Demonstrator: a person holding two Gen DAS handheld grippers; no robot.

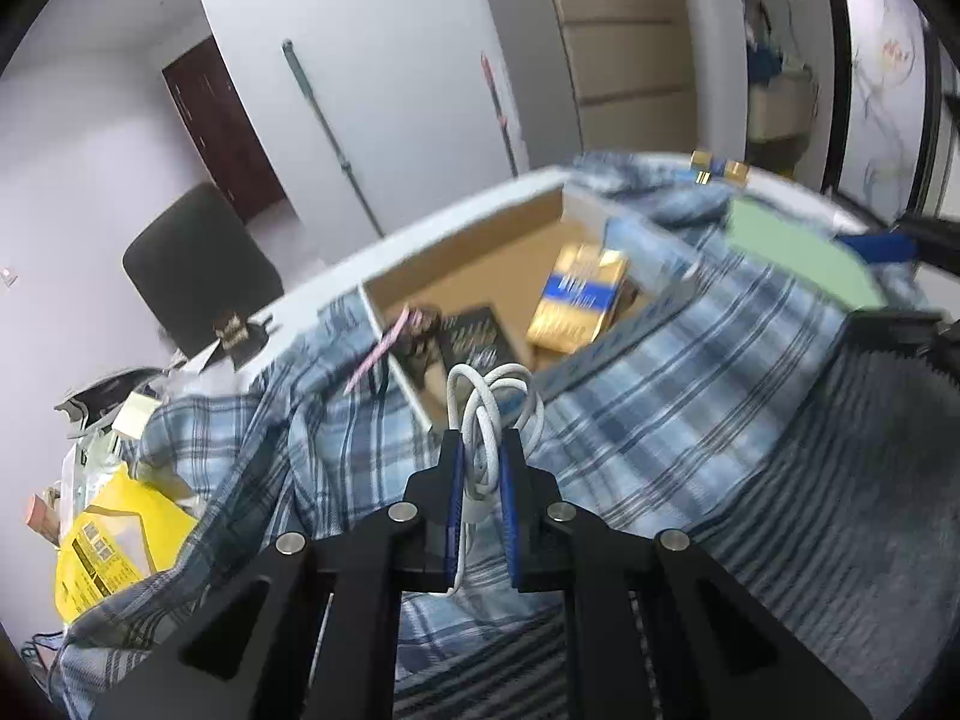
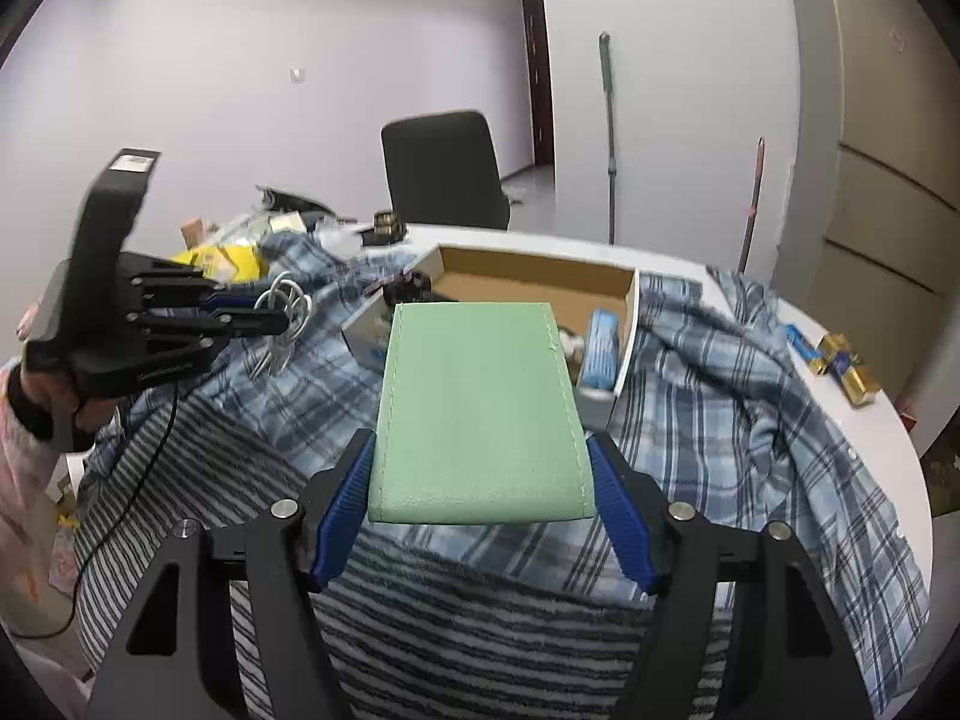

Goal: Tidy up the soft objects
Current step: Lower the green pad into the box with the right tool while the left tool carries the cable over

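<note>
The left gripper [image 1: 482, 450] is clamped on a coiled white cable [image 1: 489, 405] — the blue pads [image 1: 457, 480] pinch the coil's strands, loops stand up past the fingertips and a loose end trails down between the fingers. In the right wrist view the same gripper [image 2: 282, 319] hangs above the plaid cloth [image 2: 720, 396], clear of it, with the cable [image 2: 285, 315] dangling from its tips and a hand [image 2: 45, 384] on its handle. The right gripper [image 2: 483, 480] holds a green pouch [image 2: 480, 414] across its width, pads [image 2: 345, 504] pressed against the two long edges; the jaws stand about half apart, filled by the pouch. The pouch's long axis runs straight away from the camera, its far end pointing toward the box [image 2: 627, 324] and lying over the box's near edge. The pouch sits level above a striped towel [image 2: 480, 630]. The open cardboard box rests on the plaid cloth on a white table [image 2: 870, 420]. Inside it, seen from the left wrist, are a gold-and-blue pack [image 1: 579, 297], a dark packet [image 1: 477, 336] and a small brown item, too blurred to name. Two more gold packs [image 2: 846, 369] lie on the table at the right.
</note>
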